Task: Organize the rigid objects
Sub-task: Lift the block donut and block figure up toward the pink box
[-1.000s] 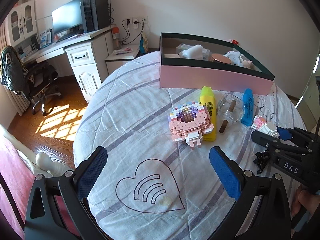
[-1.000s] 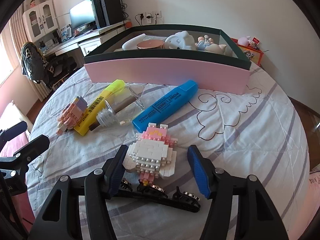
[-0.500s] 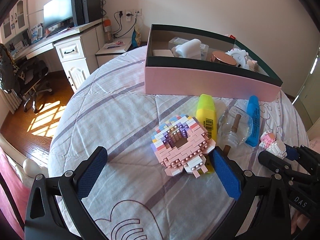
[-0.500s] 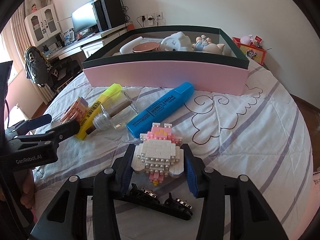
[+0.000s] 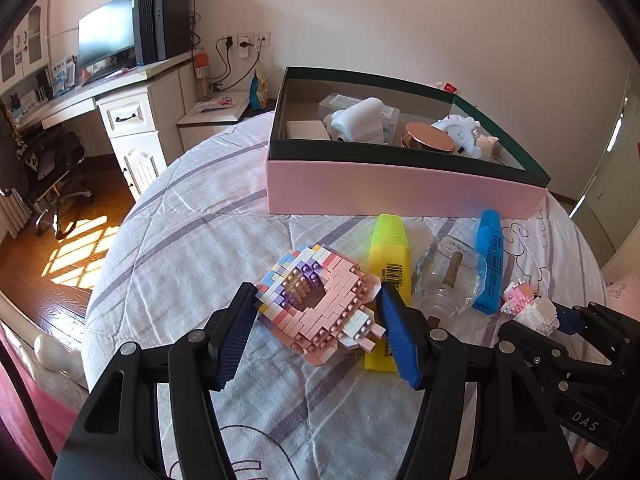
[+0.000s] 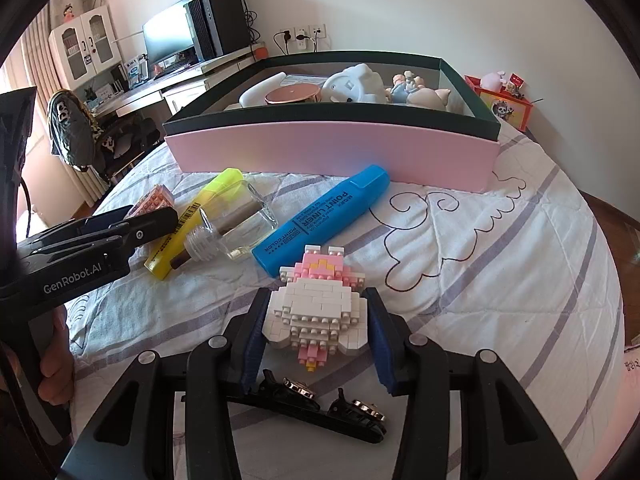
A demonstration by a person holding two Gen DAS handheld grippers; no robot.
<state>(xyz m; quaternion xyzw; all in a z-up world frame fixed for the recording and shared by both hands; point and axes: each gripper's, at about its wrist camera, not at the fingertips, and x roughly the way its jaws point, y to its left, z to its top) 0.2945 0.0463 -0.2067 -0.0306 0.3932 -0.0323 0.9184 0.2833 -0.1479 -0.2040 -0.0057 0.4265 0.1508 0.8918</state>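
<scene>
My left gripper [image 5: 316,316] is shut on a pink and pastel brick model [image 5: 320,304], tilted, just above the striped bedspread. My right gripper [image 6: 316,320] is shut on a white and pink brick figure [image 6: 316,312]; it also shows in the left wrist view [image 5: 532,308]. On the bed lie a yellow highlighter [image 5: 388,256], a small glass bottle [image 5: 452,276] and a blue highlighter [image 5: 490,256]. Behind them stands the pink box with a dark green rim [image 5: 400,188], holding several white and pink items.
A black hair clip with metal studs [image 6: 320,408] lies under my right gripper. The bed's round edge drops to a wood floor at the left [image 5: 60,248]. A desk with a monitor [image 5: 108,40] and an office chair [image 5: 44,168] stand far left.
Both grippers have closed: the left moved forward and took hold of the pastel brick model, the right closed on the white and pink figure. Both models look slightly raised.
</scene>
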